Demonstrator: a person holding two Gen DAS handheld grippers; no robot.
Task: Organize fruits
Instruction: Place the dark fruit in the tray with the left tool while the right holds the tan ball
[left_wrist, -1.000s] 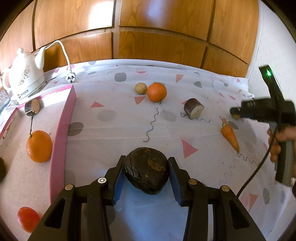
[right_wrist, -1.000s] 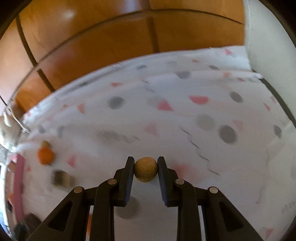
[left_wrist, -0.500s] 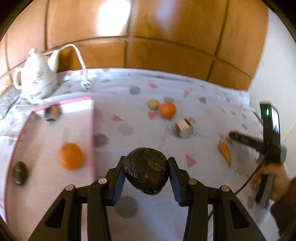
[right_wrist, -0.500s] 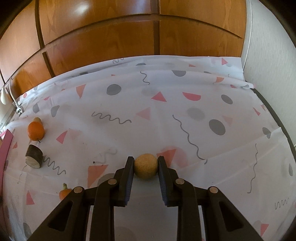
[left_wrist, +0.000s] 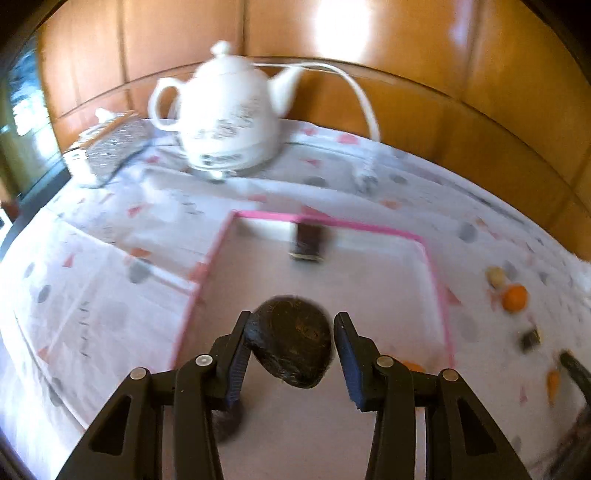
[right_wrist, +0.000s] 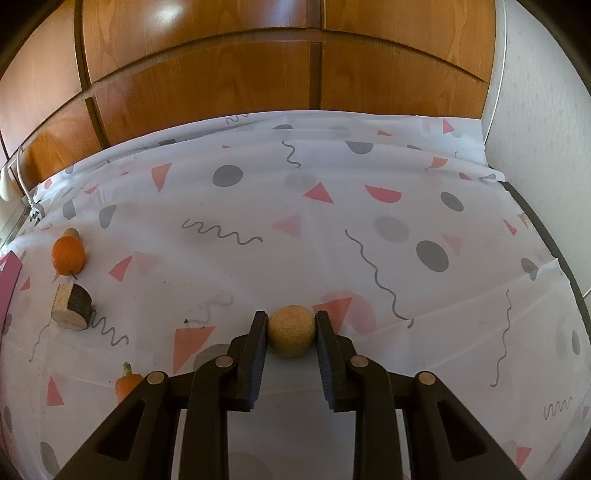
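Left wrist view: the left hand-held gripper (left_wrist: 291, 341) hangs over the pink-rimmed tray (left_wrist: 437, 280) with a dark, rough-skinned fruit (left_wrist: 293, 341) between its fingers. Its jaws are opening: the left pad touches the fruit, while a thin gap shows at the right pad, so the grip looks to be letting go. Beneath the fingers lies the tray's pale floor, with the fruit's shadow just below and to the left. Ahead of the gripper, near the far rim, a dark cut chunk (left_wrist: 308, 243) stands inside the tray; beyond it sits a white teapot (left_wrist: 225, 110) on the patterned cloth over the worktop (left_wrist: 92, 295). Off to the right, outside the tray, are an orange (left_wrist: 514, 297) and a small tan ball (left_wrist: 495, 276). To release well, the gripper should be low and steady over bare tray floor, clear of the near-left rim and the chunk, so the lopsided fruit settles instead of rolling; the picture is blurred, so slowing first seems wise.

Right wrist view: the right hand-held gripper (right_wrist: 291, 336) is closed snugly on a tan cork-like ball (right_wrist: 291, 335), held just above the cloth. Far to its left lie the orange (right_wrist: 67, 255), a cut chunk with pale flesh (right_wrist: 72, 311) and, nearer, a carrot top (right_wrist: 126, 382). I judge this ball should wait until the tray is free.
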